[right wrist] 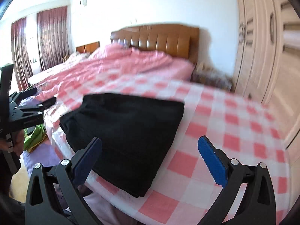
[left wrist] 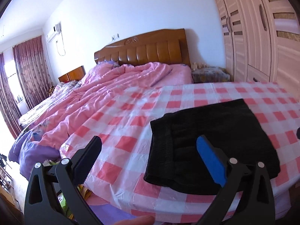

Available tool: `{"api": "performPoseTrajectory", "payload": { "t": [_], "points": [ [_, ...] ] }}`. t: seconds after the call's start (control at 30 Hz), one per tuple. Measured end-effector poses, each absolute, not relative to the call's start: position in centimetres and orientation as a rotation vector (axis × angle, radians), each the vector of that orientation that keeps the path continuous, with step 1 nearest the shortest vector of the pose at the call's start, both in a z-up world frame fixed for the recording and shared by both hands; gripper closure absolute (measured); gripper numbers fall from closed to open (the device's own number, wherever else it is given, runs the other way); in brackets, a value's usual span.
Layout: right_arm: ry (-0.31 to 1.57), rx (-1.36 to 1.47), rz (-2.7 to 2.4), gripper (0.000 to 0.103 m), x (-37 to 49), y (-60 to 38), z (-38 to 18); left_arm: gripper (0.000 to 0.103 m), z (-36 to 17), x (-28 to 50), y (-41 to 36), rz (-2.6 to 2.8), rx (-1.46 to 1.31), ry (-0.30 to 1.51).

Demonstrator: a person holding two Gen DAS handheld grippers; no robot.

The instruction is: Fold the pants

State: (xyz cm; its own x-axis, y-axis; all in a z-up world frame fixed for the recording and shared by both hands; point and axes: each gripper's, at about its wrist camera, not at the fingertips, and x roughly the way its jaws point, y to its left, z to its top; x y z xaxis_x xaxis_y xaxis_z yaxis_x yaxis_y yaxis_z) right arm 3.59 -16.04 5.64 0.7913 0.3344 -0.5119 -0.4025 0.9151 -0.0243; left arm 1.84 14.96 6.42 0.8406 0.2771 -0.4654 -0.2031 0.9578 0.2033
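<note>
Black pants lie folded into a compact stack on the pink-and-white checked cloth near its front edge. My left gripper is open above the front edge, its blue-padded right finger over the stack's near left part, holding nothing. In the right wrist view the same pants sit left of centre, and my right gripper hangs open over their near right corner, empty. The left gripper's body shows at the far left, held by a hand.
A bed with a rumpled pink duvet and a wooden headboard lies behind the checked surface. A pale wardrobe stands on the right, curtains on the left. Green fabric lies low beside the surface's left edge.
</note>
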Motion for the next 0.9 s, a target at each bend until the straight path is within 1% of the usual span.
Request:
{"api": "performPoseTrajectory", "payload": {
  "t": [0.13,0.23,0.43,0.6,0.73,0.9],
  "points": [
    [0.480,-0.173,0.383,0.004,1.6,-15.3,5.6,0.002,7.1,0.6,14.2,0.301,0.106,0.461],
    [0.531,-0.191,0.406,0.004,1.2,-14.4,3.8,0.002,6.6,-0.4,13.4,0.291,0.078,0.452],
    [0.679,-0.273,0.387,0.004,1.7,-13.0,-0.4,0.002,2.7,-0.7,12.3,0.214,0.029,0.598],
    [0.752,-0.238,0.380,0.004,2.7,-13.2,-2.2,0.002,-0.9,-0.1,12.3,0.192,-0.037,0.748],
    [0.753,-0.201,0.359,0.004,2.6,-13.5,-2.5,0.002,-2.5,-0.3,11.7,0.203,0.000,0.772],
    [0.738,-0.155,0.347,0.004,2.8,-14.2,-2.2,0.002,-2.5,-0.6,11.5,0.206,0.019,0.757]
  ]
}}
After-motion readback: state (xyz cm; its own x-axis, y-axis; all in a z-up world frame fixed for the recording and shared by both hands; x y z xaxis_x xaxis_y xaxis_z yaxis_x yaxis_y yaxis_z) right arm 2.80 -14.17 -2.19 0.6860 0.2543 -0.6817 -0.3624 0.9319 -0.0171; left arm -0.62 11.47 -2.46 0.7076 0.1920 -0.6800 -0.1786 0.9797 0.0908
